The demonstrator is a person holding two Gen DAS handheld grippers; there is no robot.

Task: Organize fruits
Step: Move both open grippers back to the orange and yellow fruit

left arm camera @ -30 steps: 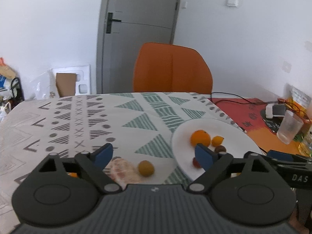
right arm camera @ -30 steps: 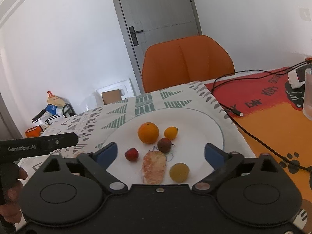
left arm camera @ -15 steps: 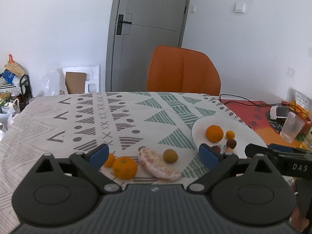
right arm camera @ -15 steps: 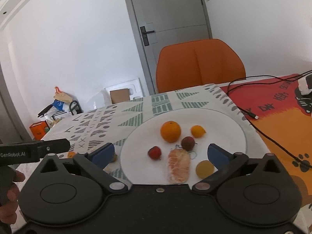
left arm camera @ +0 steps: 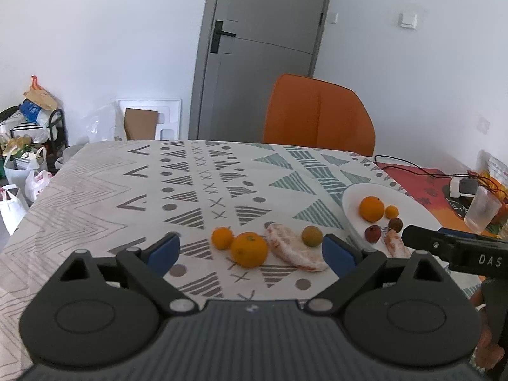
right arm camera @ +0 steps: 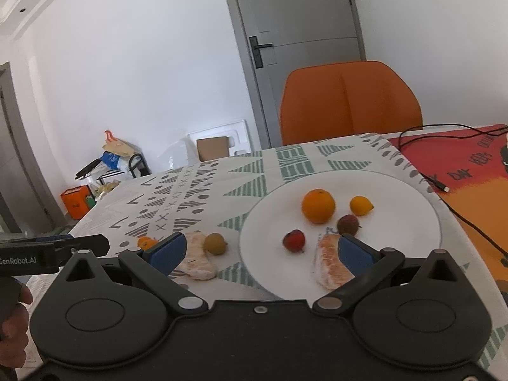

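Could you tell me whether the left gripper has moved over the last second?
Yes. The left gripper has pulled back and up from the white plate; more tablecloth and the large orange now show between its open fingers.

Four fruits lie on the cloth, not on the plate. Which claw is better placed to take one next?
Left. The open left claw frames the big orange; the right claw faces the plate.
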